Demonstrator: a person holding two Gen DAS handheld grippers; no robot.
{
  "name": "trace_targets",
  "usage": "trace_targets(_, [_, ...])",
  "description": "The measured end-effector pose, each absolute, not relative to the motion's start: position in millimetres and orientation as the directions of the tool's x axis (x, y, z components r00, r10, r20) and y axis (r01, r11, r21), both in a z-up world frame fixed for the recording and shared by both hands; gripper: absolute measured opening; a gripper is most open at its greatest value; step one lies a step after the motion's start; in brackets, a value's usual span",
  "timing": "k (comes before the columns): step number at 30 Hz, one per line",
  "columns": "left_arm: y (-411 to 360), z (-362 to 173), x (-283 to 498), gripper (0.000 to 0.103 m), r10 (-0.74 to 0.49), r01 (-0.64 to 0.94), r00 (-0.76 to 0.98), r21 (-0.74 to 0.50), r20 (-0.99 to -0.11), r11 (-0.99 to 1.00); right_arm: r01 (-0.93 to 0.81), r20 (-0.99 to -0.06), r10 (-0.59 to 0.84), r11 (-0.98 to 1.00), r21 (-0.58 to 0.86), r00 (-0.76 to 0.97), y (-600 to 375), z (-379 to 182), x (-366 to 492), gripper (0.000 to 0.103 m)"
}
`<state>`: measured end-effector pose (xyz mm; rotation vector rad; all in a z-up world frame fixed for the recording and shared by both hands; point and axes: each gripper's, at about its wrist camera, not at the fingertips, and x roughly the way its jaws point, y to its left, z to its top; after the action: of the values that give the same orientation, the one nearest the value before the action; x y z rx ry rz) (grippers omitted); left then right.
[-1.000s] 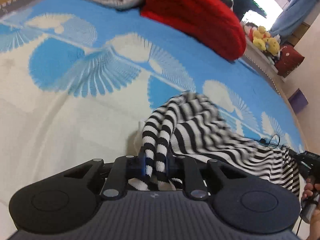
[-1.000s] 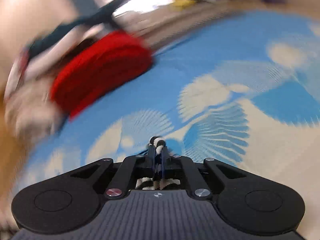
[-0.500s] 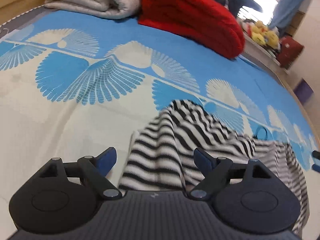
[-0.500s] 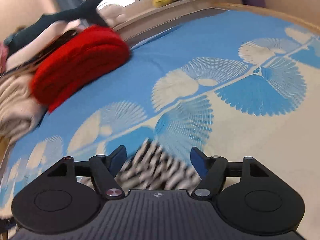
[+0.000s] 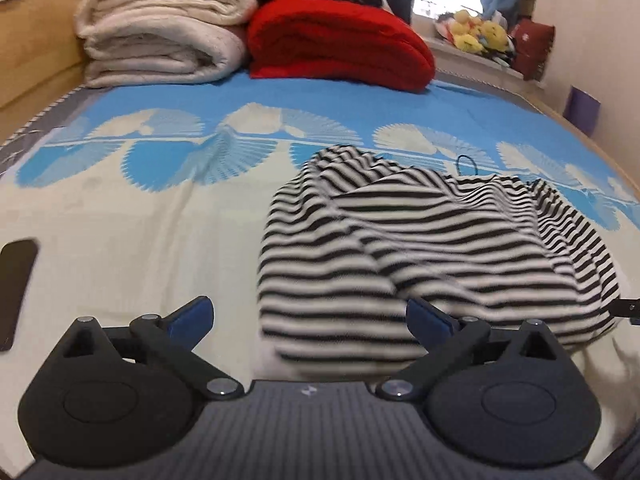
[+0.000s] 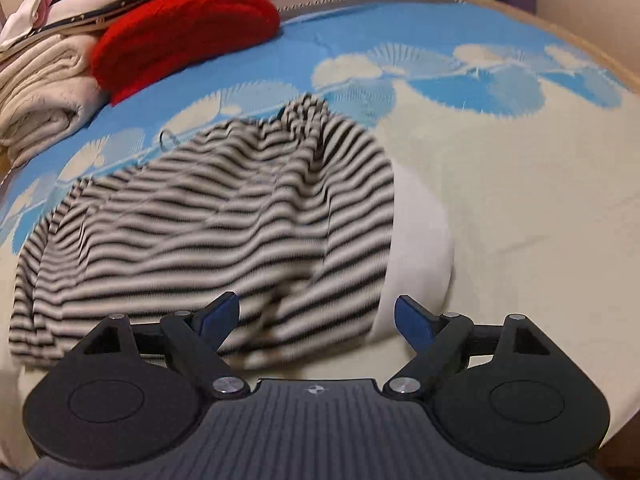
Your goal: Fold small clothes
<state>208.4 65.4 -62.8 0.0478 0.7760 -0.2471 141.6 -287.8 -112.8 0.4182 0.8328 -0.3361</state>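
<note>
My left gripper (image 5: 309, 316) stands wide, its jaws having just been opening; the near hem of the striped top (image 5: 420, 248) shows in the gap between the blue pads (image 5: 192, 314), but they press on nothing. My right gripper (image 6: 316, 316) is the same: jaws just spread apart, the cloth's edge lying loose between them, nothing pinched. So both are released, and the top lies in a rumpled heap on the bedspread (image 5: 140, 240), bunched and lumpy, with a white layer (image 6: 420, 240) peeking out along its right side in the right wrist view.

Further off, at the head of the bed, sit a red blanket (image 5: 340, 44) and a stack of cream blankets (image 5: 160, 36), well apart from the top. A dark flat thing (image 5: 16, 288) lies at the left edge; I cannot tell what it is.

The risk, as I judge it, is the heap itself. The cloth is doubled in uneven layers, so a pinch at the near edge may catch two thicknesses, or only one, and drag the fold crooked. A small dark loop (image 5: 466, 164) at the far edge could snag too. The picture is blurred near the pads, so I cannot pick out the true hem.
</note>
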Motion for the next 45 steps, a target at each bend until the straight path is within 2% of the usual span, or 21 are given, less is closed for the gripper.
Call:
trace_targets(4, [68,-78,210,0.102,-0.174,0.209,0.656,-0.045,-0.734,0.977,0.430,-0.768,-0.137,0.882,0.192,0.625,-285,-117,139,0.086])
trace_targets(26, [48,-93,234,0.102,-0.170,0.227,0.650,-0.024,-0.741,0.973,0.438,-0.781,-0.178,0.889,0.133,0.599,-300,-123,146,0.086])
trace_targets(45, [49,-114,237,0.102,-0.111,0.229,0.584,0.032,-0.804,0.973,0.503,-0.797,-0.219,0.856,0.120,0.562,-319,-129,156,0.086])
